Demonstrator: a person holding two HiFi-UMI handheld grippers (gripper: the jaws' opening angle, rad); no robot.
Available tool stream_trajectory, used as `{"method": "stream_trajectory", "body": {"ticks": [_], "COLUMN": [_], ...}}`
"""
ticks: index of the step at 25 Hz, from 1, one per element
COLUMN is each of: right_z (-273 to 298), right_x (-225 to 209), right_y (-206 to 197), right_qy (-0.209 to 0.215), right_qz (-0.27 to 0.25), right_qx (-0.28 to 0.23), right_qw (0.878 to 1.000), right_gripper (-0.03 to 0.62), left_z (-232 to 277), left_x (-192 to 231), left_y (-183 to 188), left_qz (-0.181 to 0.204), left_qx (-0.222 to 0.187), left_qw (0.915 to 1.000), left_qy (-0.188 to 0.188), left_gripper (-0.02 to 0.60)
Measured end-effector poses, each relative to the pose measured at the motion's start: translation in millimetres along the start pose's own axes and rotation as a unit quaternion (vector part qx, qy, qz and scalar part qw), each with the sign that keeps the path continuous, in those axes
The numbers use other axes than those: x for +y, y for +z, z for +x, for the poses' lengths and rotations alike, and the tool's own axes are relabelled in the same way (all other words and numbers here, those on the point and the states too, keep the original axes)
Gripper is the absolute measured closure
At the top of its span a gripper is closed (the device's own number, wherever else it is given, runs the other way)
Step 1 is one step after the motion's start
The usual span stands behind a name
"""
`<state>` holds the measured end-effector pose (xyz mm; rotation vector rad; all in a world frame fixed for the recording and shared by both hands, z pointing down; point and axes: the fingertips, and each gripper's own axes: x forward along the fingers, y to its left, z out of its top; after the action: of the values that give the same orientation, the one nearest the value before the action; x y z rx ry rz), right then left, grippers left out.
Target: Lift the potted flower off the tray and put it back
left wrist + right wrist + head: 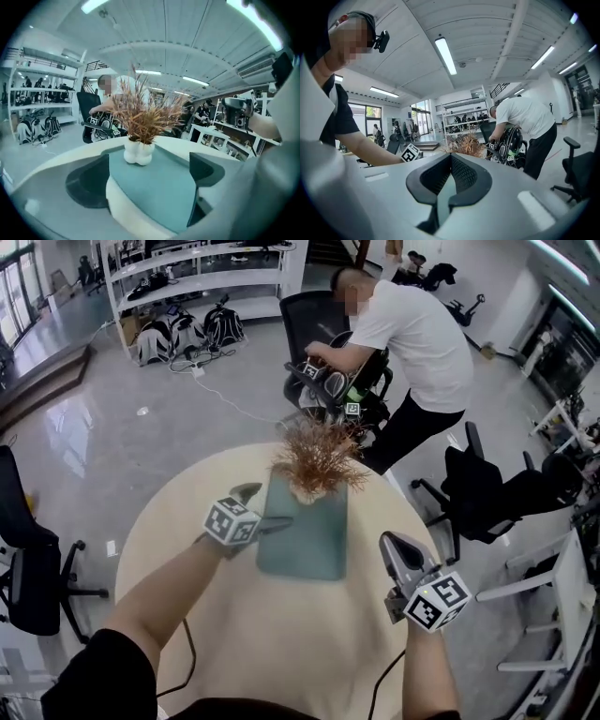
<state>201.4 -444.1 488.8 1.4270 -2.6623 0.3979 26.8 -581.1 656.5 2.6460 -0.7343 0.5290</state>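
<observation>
The flower stands upright in its white pot on the far end of the green tray. The dry brown stalks point up and spread to all sides. The tray lies flat in the middle of the round tabletop, and its long axis runs away from the person, from near to far.

The left gripper is at the left edge of the tray, near the pot but not touching it. Its fingers are released and stand wide apart; they aim at the pot, and the near part of the tray shows between them.

The right gripper hangs over the right side of the tabletop, well apart from the tray. Its fingers are clenched together, and they grasp nothing.
</observation>
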Motion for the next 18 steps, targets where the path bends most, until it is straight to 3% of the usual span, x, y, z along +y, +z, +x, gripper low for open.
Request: {"method": "stream_trajectory", "body": {"ticks": [3,10,18], "right_z": [-19.8,-76.2,-155.0], "right_x": [19.7,90.6,183.1], "right_y": [17.7,52.1,96.5], "right_qy": [-0.011,-0.036,-0.048], "right_qz": [-0.005,-0.013,-0.035], "right_qx": [-0.003,-0.002,-0.019], "right_qw": [1.000,0.999,0.998], "right_gripper": [0.579,0.579,0.579], "left_z": [-54.1,-198.7,-345.8], "left_x": [-17.0,-77.2,-163.7], "left_y": [14.6,60.6,92.2], "left_qz": [0.001,0.011,0.000], "left_qx": [-0.030,-0.124,-0.209], "left_qw": [0.9995,0.9921,0.9779], "left_qy": [0.007,0.013,0.006], "left_gripper": [0.068,0.281,0.398]}}
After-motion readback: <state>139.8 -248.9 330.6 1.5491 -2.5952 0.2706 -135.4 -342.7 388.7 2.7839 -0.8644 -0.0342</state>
